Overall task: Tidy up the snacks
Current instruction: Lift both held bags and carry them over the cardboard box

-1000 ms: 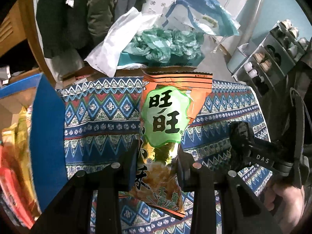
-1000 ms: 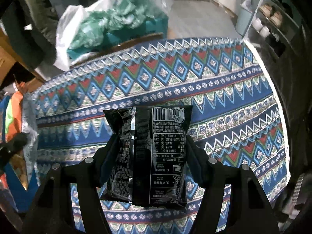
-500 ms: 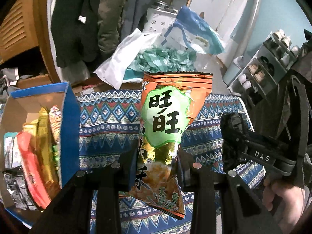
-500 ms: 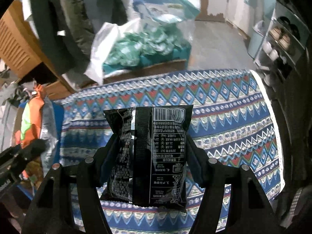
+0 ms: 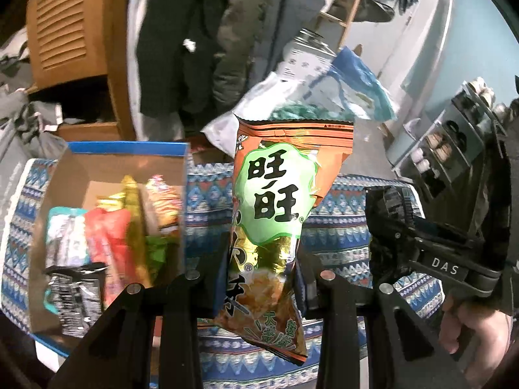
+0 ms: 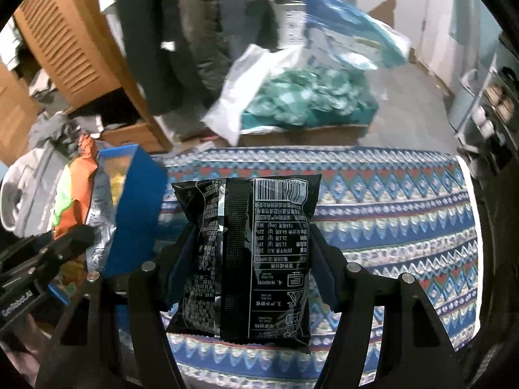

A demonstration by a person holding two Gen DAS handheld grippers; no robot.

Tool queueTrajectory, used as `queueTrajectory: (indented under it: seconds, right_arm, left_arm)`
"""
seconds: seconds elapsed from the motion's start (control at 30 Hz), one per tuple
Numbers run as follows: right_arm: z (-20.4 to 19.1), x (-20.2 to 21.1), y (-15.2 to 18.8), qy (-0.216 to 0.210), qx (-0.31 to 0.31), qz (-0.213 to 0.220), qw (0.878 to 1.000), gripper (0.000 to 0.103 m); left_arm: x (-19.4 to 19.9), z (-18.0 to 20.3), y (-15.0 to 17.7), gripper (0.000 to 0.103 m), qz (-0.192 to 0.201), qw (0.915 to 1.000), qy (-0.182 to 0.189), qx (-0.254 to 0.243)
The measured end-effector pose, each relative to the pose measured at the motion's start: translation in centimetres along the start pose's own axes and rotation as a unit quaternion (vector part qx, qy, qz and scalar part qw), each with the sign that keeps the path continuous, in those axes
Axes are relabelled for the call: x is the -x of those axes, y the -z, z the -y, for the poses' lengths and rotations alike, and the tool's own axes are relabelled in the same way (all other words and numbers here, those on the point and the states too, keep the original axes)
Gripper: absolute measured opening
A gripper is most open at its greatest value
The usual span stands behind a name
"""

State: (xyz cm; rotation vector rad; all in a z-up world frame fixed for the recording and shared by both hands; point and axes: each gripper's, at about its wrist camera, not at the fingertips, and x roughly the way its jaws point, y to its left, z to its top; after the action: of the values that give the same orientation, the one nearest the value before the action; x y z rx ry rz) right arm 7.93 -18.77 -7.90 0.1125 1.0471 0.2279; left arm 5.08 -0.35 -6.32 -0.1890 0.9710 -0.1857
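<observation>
Nearest to us, our left gripper (image 5: pixel 262 278) is clamped on the orange snack bag (image 5: pixel 275 207), which hangs upright above the patterned tabletop (image 5: pixel 340 233). Our right gripper (image 6: pixel 243 259) is closed on the black snack packet (image 6: pixel 249 253), its printed back side facing the camera, also lifted off the cloth. A little further, at the left, stands the blue cardboard box (image 5: pixel 126 147). Several packets (image 5: pixel 110 236) already stand inside it, so we judge that a good part of the sorting is done. The two bags we hold are not yet in the box. We see no loose snack lying on the visible cloth. Behind are hanging coats (image 5: pixel 181 39).
</observation>
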Motion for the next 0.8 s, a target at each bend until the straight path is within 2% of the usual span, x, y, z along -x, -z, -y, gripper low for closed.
queueTrajectory:
  seconds: [0.1,0.4,0.67,0.8]
  right_arm:
    - [-2.0,-0.4,-0.3,-0.008,0.014,-0.003,1.000,0.066]
    - [-8.2,-1.8,-1.8,-0.039,0.056,-0.010,0.998,0.066]
    - [-14.8,-3.8,-3.1,-0.073,0.092,-0.021,0.993,0.066]
    - [-17.6,-4.6,-3.6,-0.081,0.115,-0.024,0.990,0.066]
  left_arm:
    - [0.9,-1.8,-0.1,0.034,0.004,0.9998,-0.001,0.019]
    - [3.5,-7.5,-0.4,0.034,0.029,0.9970,-0.037,0.062]
    - [5.0,-13.2,-0.6,0.034,0.046,0.9898,-0.086,0.104]
    - [5.0,-15.4,-0.6,0.034,0.047,0.9874,-0.095,0.118]
